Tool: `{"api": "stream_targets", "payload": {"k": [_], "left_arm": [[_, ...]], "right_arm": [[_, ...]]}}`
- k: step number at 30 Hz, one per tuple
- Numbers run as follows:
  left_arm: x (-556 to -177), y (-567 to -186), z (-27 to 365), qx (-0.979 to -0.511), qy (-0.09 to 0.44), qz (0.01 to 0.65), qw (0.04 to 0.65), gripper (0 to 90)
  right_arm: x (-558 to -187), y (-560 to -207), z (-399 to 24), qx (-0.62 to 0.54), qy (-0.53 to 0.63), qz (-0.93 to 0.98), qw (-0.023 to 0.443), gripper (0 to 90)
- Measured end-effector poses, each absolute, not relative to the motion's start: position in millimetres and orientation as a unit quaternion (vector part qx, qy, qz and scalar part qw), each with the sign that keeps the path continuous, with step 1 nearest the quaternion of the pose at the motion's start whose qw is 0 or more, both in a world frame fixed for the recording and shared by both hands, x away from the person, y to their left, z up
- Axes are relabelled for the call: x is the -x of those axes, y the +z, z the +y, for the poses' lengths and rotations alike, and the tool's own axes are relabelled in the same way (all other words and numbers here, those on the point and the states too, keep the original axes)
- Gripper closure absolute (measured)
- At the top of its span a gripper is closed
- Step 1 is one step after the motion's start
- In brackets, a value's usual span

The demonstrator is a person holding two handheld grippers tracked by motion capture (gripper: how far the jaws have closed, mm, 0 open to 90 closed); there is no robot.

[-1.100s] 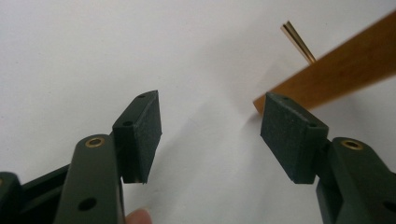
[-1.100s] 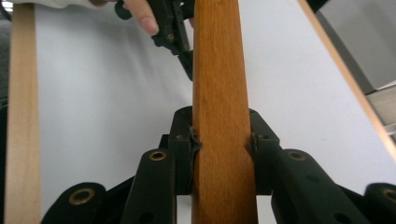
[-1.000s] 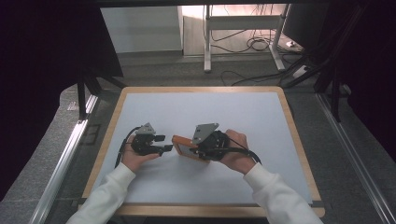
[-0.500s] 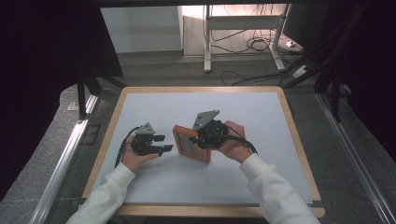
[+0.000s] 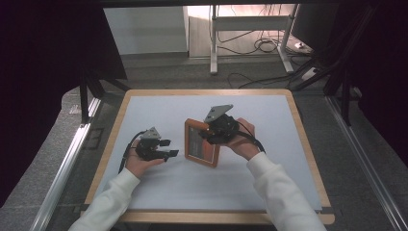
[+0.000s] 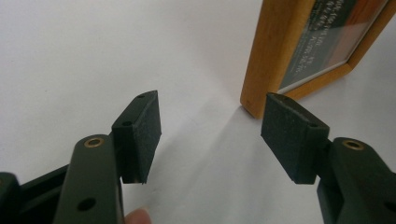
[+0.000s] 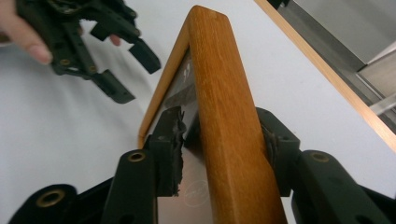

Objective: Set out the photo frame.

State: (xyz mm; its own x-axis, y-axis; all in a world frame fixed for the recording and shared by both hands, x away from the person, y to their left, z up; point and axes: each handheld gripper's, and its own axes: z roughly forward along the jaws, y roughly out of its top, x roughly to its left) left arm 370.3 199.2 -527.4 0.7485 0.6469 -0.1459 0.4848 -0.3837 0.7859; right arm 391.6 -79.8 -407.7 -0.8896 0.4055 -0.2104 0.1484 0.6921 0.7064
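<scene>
A wooden picture frame [image 5: 199,144] stands tilted on the white table top, near the middle. My right gripper [image 5: 208,135] reaches over its top edge from the right. In the right gripper view the frame [image 7: 219,93] sits between the jaws, which have just been opening. The right pad lies against the frame's back and the left pad [image 7: 170,140] stands slightly off the glass. My left gripper [image 5: 169,148] rests to the frame's left, open with nothing between its pads. In the left gripper view the frame's lower corner [image 6: 275,51] is just beyond the right pad [image 6: 289,135].
The white table top [image 5: 269,115] has a wooden rim [image 5: 303,139]. A metal rail [image 5: 62,168] runs along the left side. Cables and a desk leg [image 5: 214,38] lie on the floor beyond the far edge. The left gripper [image 7: 116,60] shows in the right gripper view.
My right hand has shifted to the right and away, and the frame has gone from lying under the gripper to standing with its face in view. The left hand has stayed put.
</scene>
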Motion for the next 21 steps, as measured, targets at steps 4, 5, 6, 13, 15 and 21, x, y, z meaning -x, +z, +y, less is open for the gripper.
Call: {"api": "stream_targets", "payload": {"k": [4, 5, 6, 13, 15, 21], "left_arm": [[-370.7, -527.7, 199.4, -0.828, 0.091, 0.342, 0.435, 37.4], [-370.7, -527.9, 199.2, -0.828, 0.091, 0.342, 0.435, 37.4], [-370.8, -527.9, 199.2, -0.829, 0.091, 0.340, 0.434, 37.4], [-370.5, -528.0, 198.8, -0.829, 0.091, 0.341, 0.434, 37.4], [-370.6, -528.2, 198.6, -0.829, 0.091, 0.341, 0.434, 37.4], [-370.5, -528.0, 198.8, -0.829, 0.092, 0.342, 0.433, 37.2]], "right_arm": [[-398.1, -410.3, -80.7, -0.169, 0.358, 0.900, 0.183, 51.3], [-400.1, -410.9, -81.2, -0.171, 0.358, 0.899, 0.185, 50.0], [-402.2, -411.5, -81.8, -0.175, 0.358, 0.899, 0.183, 48.9], [-412.8, -415.3, -84.6, -0.197, 0.355, 0.896, 0.181, 44.3], [-413.1, -415.6, -84.2, -0.197, 0.353, 0.896, 0.183, 42.7], [-412.6, -412.5, -84.7, -0.204, 0.361, 0.889, 0.195, 36.3]]}}
